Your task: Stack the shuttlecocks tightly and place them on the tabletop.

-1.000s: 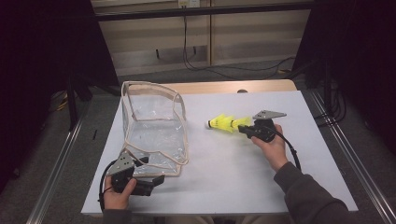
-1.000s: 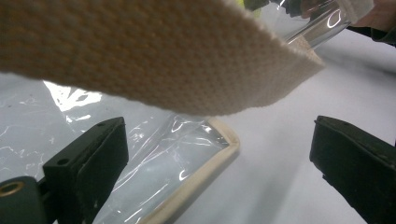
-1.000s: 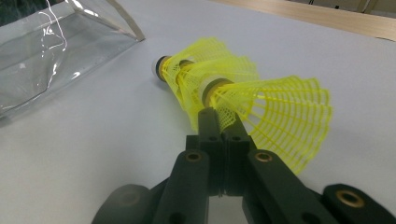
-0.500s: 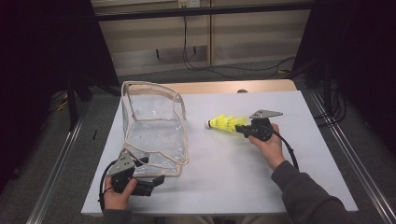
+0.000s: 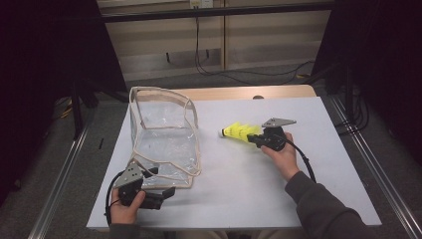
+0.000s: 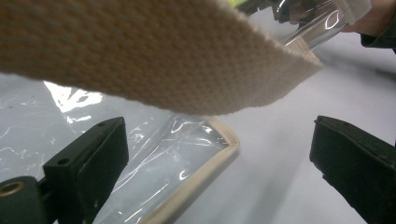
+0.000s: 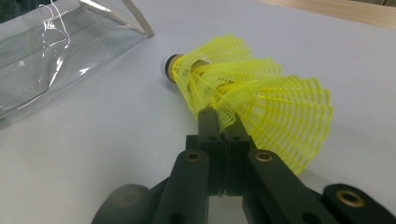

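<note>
the yellow mesh-skirted plastic shuttlecock (image 7: 243, 93) lies on its side on the white surface (image 5: 239, 184), cork tip toward the clear plastic pouch with beige fabric trim (image 5: 164, 134). our right tool (image 7: 223, 122) is pinched tight on the skirt's edge. our left tool (image 6: 219, 154) gapes wide by the pouch's near corner, gripping nothing.

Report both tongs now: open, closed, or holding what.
Left tongs: open, jaws wide apart at the clear bag's beige edge, gripping nothing.
Right tongs: closed on the skirt of the yellow shuttlecock.
</note>
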`<state>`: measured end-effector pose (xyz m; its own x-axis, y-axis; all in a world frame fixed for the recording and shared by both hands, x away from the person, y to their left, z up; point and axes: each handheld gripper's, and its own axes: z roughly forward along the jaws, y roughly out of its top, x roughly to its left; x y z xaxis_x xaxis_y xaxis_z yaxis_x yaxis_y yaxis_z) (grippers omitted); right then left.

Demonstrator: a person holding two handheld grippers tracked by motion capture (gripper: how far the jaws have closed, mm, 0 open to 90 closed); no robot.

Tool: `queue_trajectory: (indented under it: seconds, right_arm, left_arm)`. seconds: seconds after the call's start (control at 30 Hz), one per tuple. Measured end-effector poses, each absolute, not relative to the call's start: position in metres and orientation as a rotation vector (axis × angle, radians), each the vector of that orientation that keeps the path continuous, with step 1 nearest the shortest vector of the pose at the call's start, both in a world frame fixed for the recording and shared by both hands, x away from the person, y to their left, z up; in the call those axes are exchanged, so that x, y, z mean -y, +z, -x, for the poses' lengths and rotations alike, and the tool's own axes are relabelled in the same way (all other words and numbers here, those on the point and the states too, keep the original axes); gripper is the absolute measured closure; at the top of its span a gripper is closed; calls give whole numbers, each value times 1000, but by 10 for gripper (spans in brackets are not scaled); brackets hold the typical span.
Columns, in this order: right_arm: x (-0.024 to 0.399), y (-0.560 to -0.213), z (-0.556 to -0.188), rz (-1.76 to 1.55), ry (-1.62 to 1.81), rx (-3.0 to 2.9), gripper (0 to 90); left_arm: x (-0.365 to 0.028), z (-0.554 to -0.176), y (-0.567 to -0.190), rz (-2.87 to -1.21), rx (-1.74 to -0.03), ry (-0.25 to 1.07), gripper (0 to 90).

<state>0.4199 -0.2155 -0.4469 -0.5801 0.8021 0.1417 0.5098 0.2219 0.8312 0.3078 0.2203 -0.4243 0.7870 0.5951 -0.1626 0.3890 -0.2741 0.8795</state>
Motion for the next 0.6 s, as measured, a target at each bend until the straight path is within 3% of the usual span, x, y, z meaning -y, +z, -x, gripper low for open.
queue_trajectory:
  seconds: [0.6]
  right_arm:
    - [213, -450, -419, -1230, 1325, -2195, 889]
  left_arm:
    - [-220, -307, -424, -1903, -750, 239, 42]
